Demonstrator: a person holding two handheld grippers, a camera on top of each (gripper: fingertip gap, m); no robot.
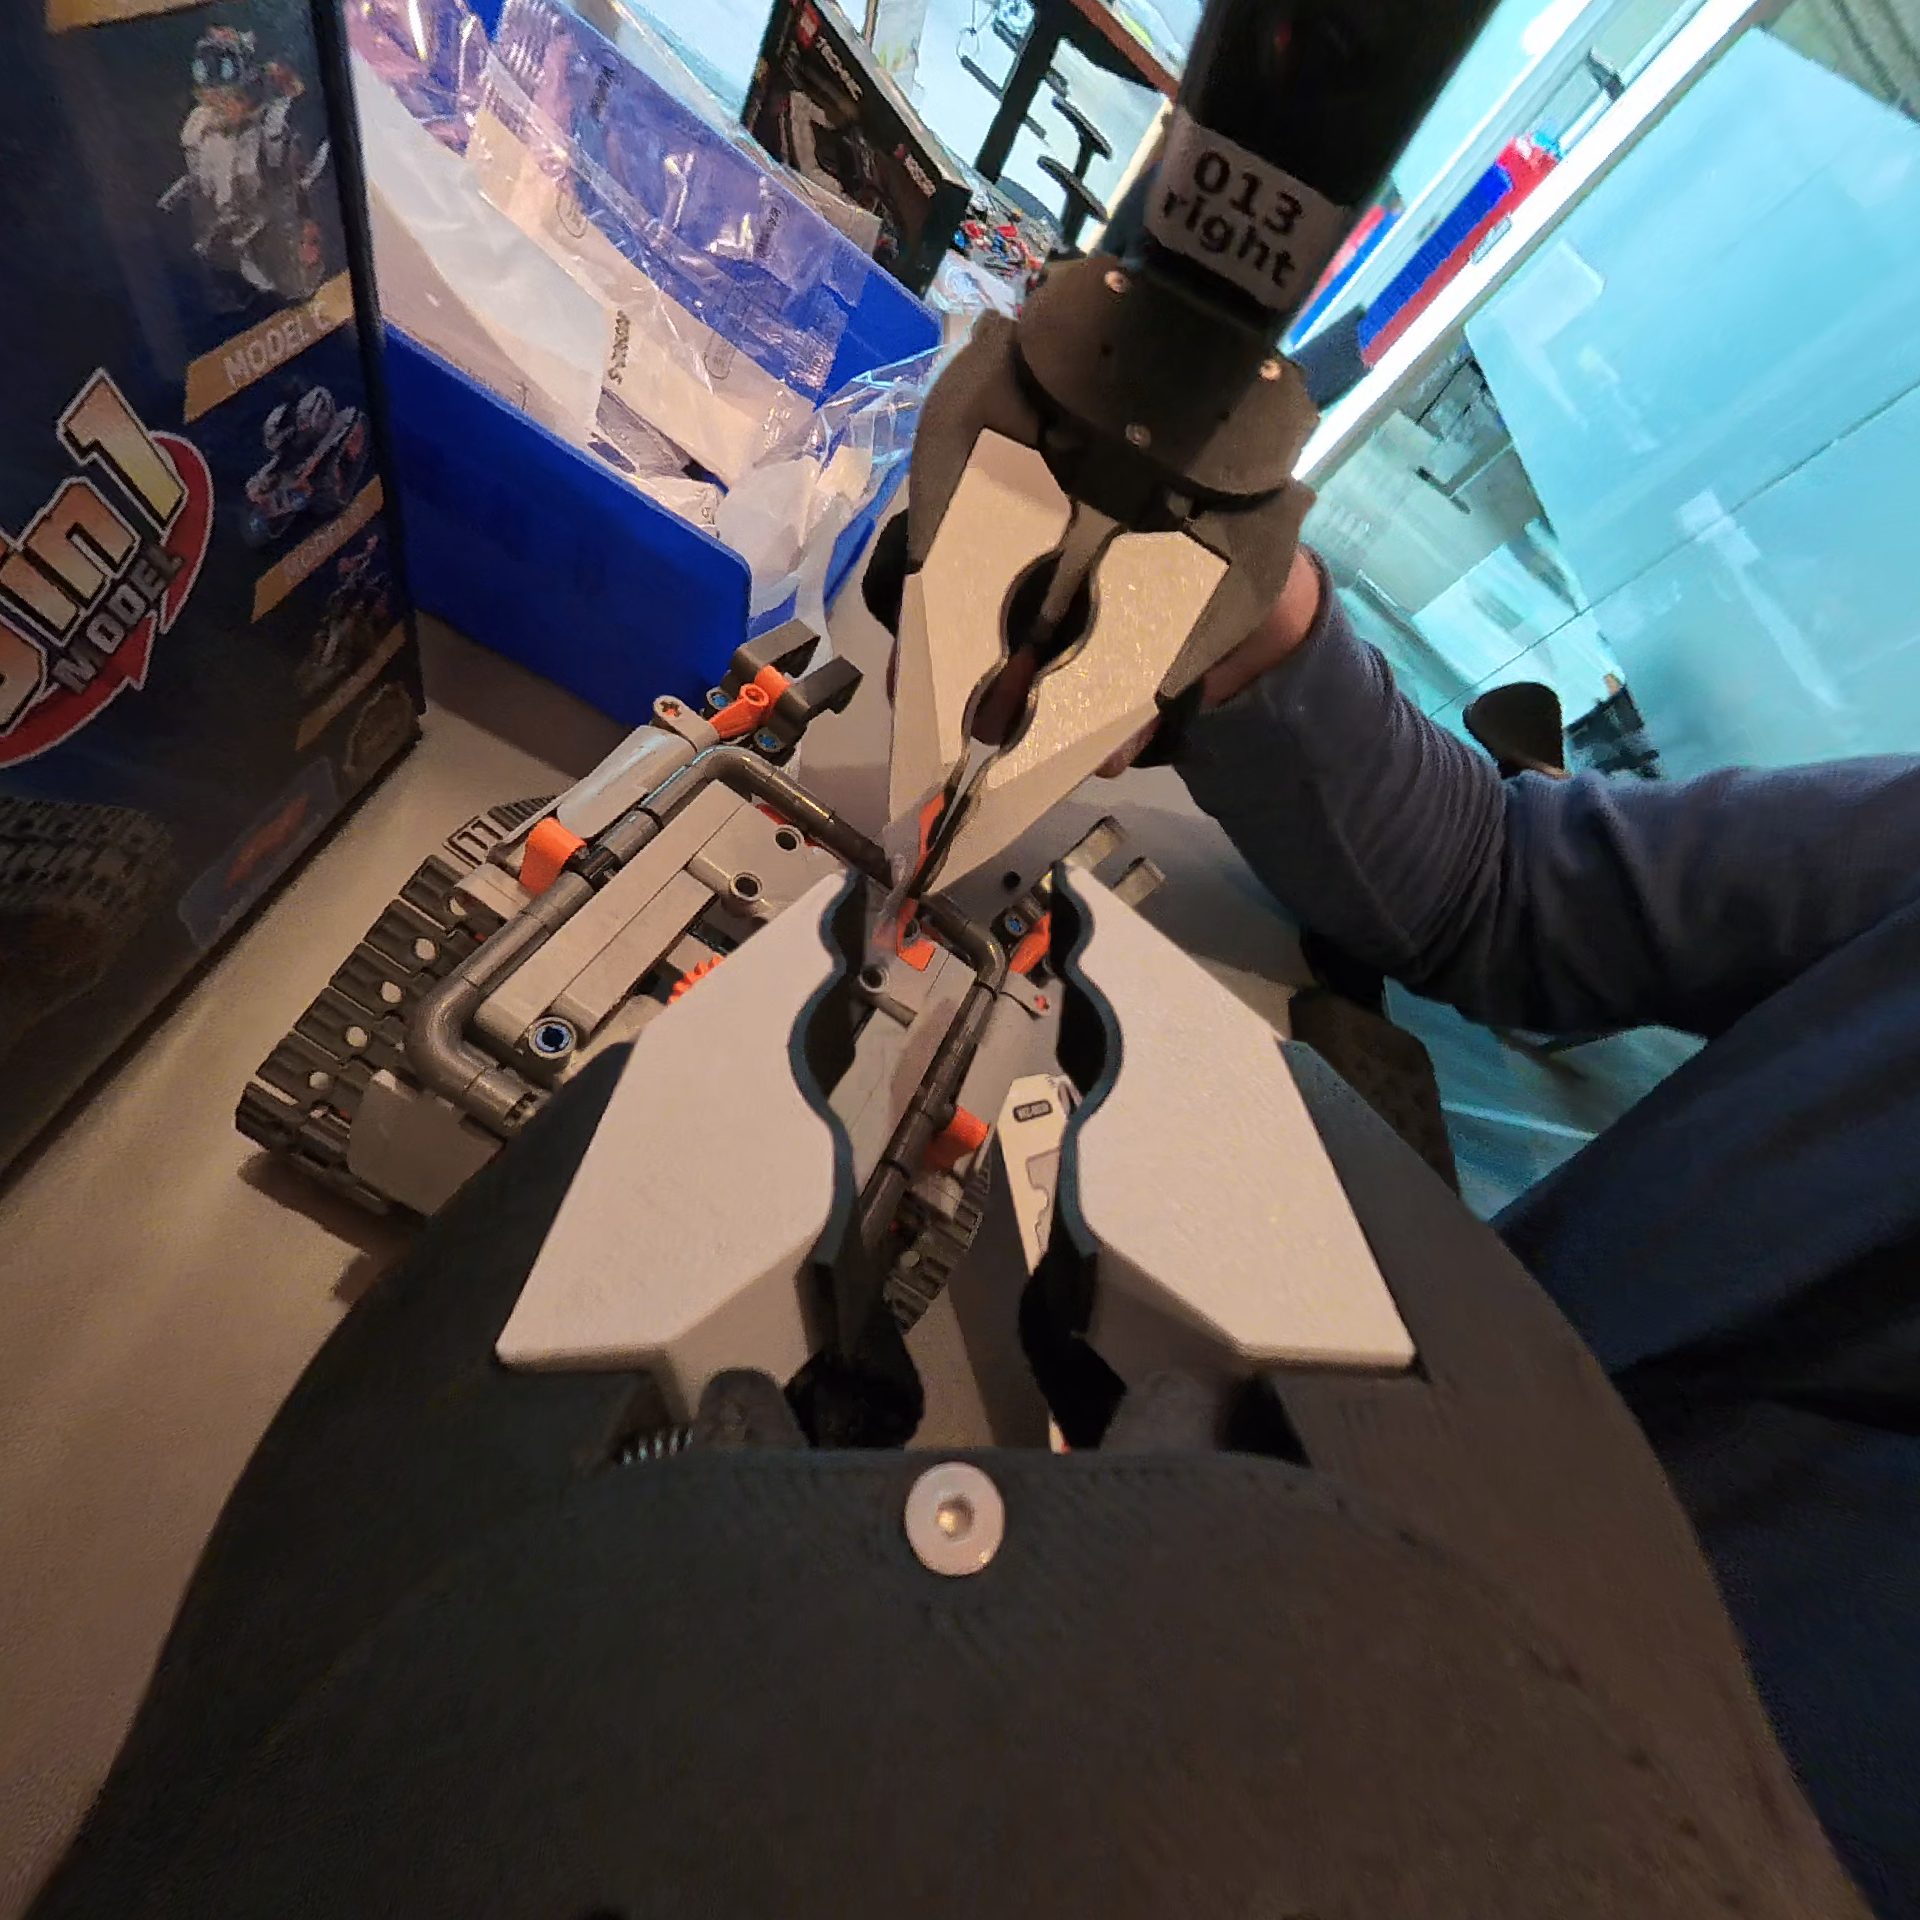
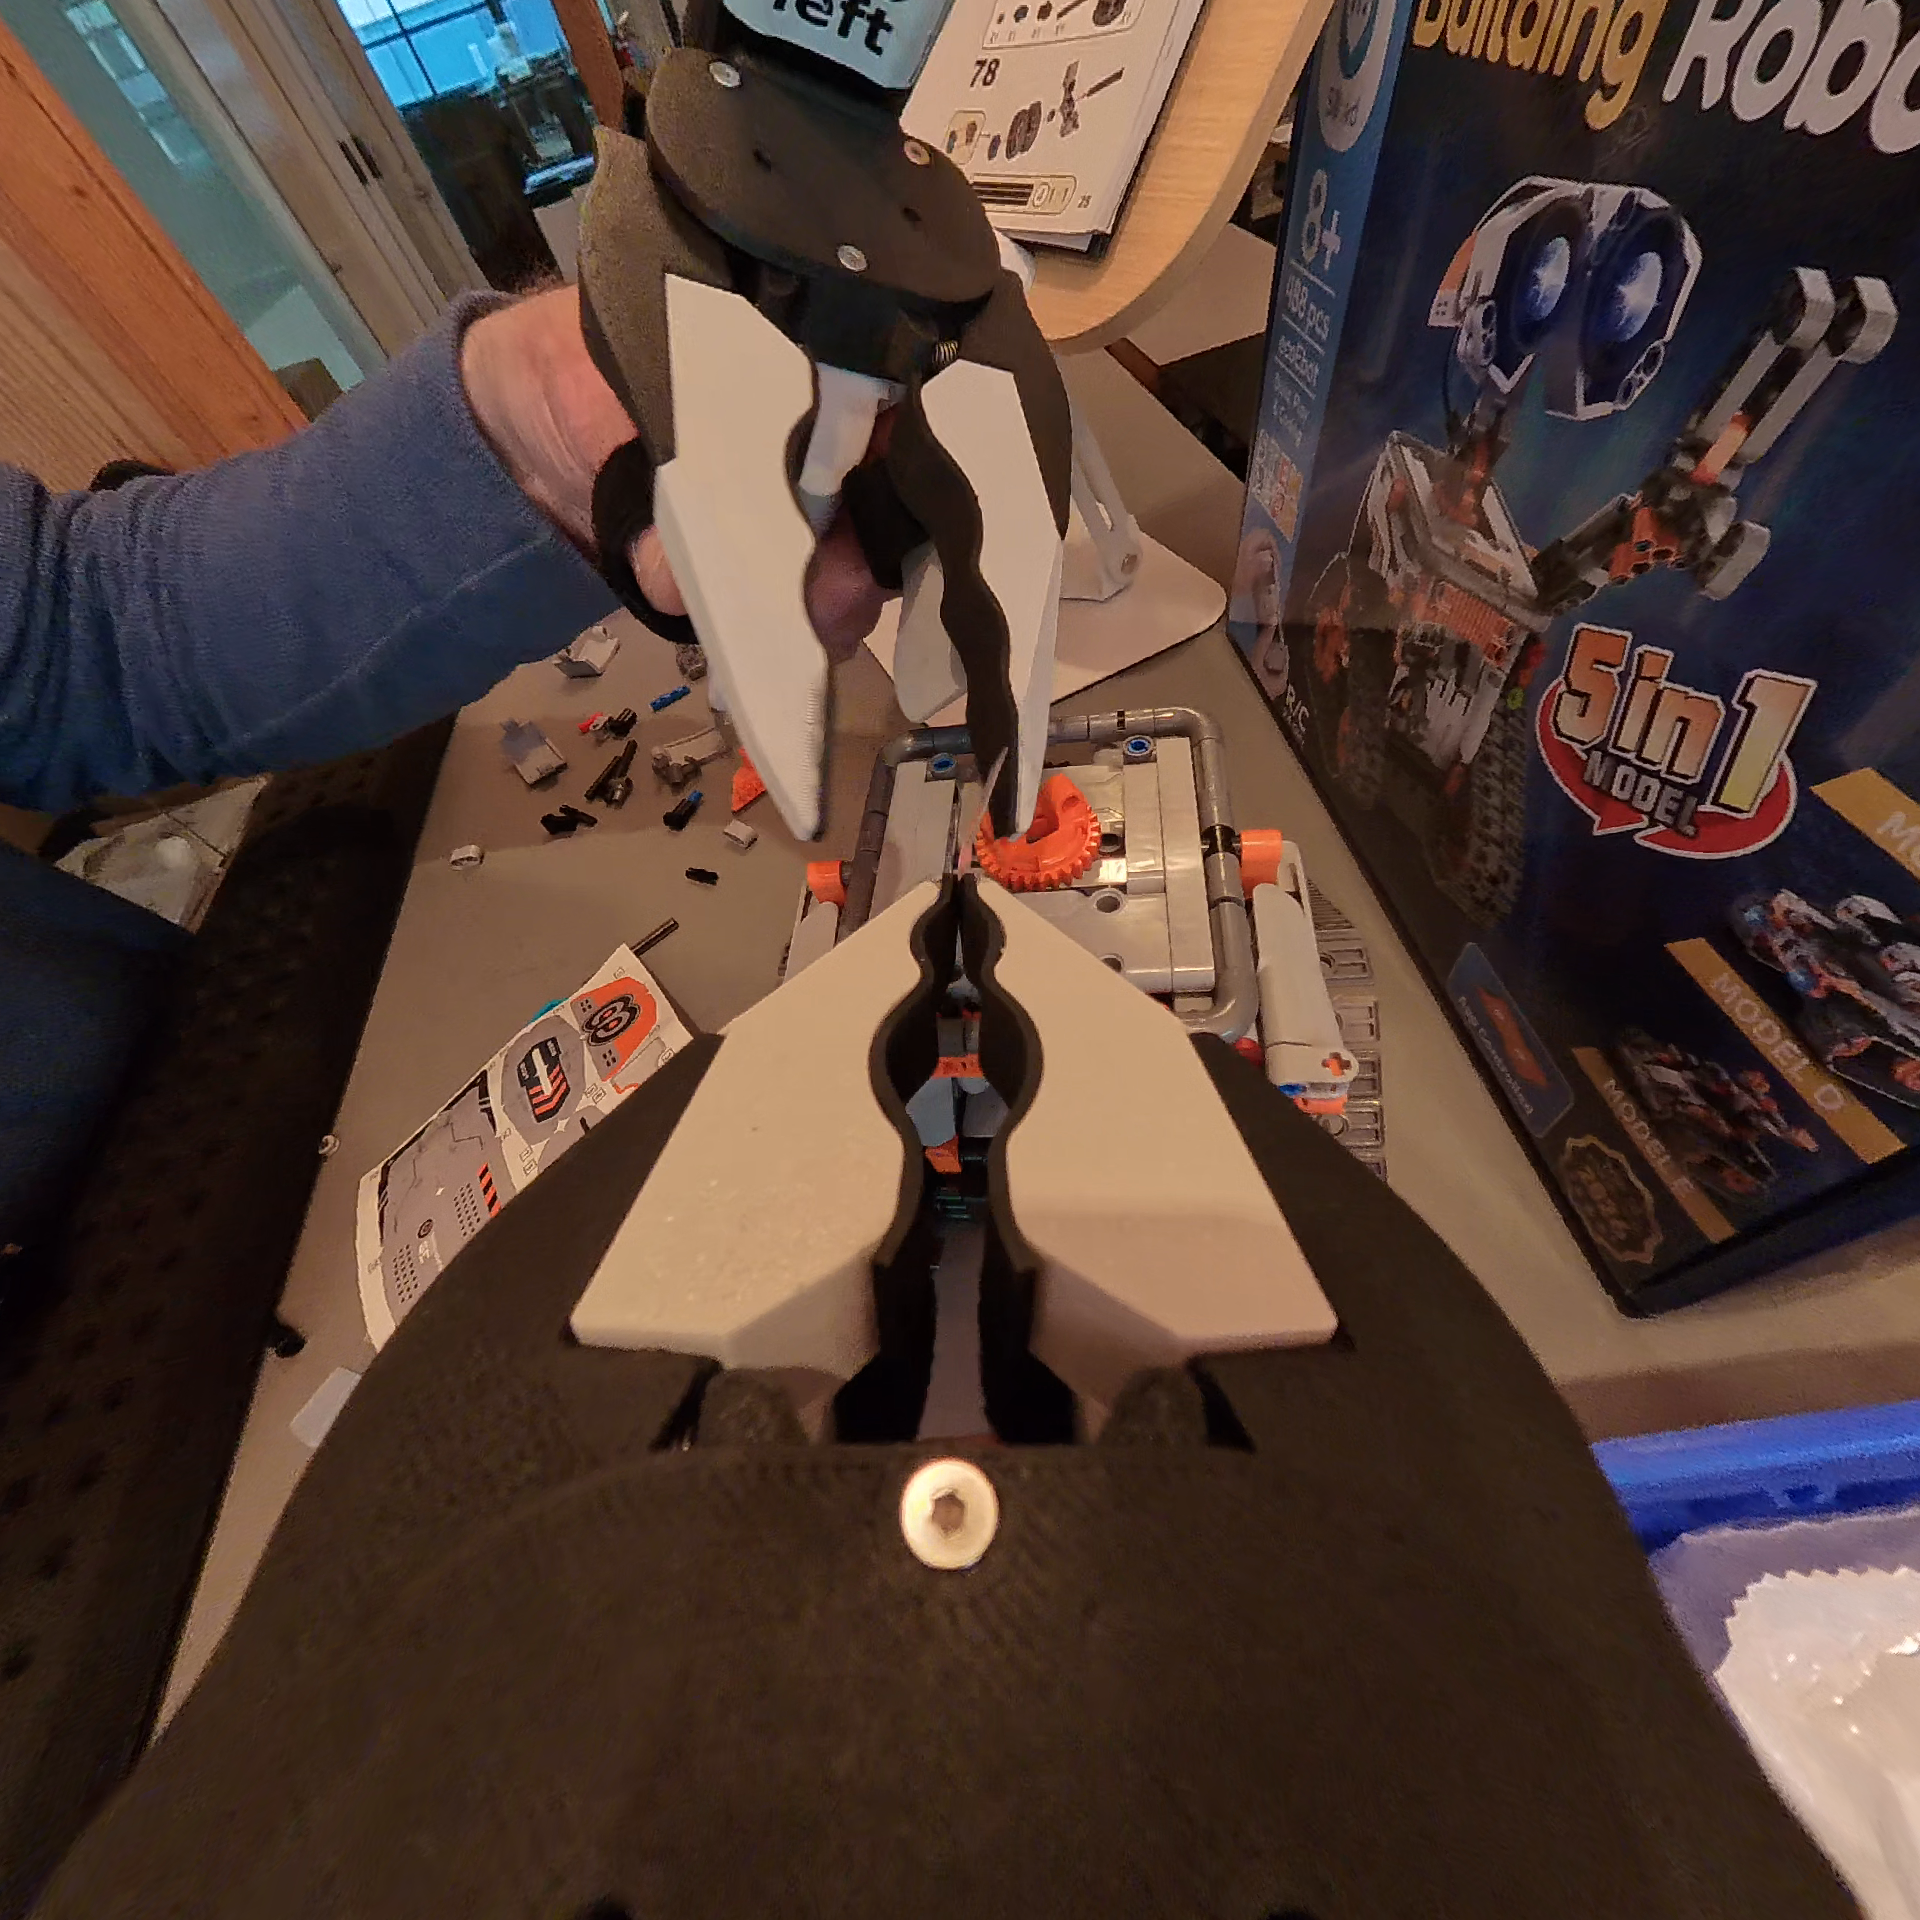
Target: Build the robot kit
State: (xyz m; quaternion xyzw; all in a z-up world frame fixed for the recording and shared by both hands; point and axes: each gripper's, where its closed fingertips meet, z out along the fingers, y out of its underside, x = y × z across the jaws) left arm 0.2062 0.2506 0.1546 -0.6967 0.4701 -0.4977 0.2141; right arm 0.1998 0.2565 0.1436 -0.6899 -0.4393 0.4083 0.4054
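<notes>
A grey tracked brick model (image 1: 582,935) with orange parts stands on the table; it also shows in the right wrist view (image 2: 1164,914). My right gripper (image 2: 956,883) is shut on a thin orange and clear sticker (image 2: 975,812), seen edge-on just above the model's top. In the left wrist view the right gripper (image 1: 920,883) comes down from above with the sticker (image 1: 928,831) between its tips. My left gripper (image 1: 956,883) is open and empty over the model's top. In the right wrist view one finger of the left gripper (image 2: 909,821) rests at the orange gear (image 2: 1060,842).
A big dark-blue toy box (image 2: 1610,623) stands right beside the model. A blue bin (image 1: 582,520) with plastic bags is behind it. A sticker sheet (image 2: 520,1122) and loose small parts (image 2: 623,769) lie on the table. An open manual (image 2: 1049,114) sits on a stand. My left and right fingertips are right by each other.
</notes>
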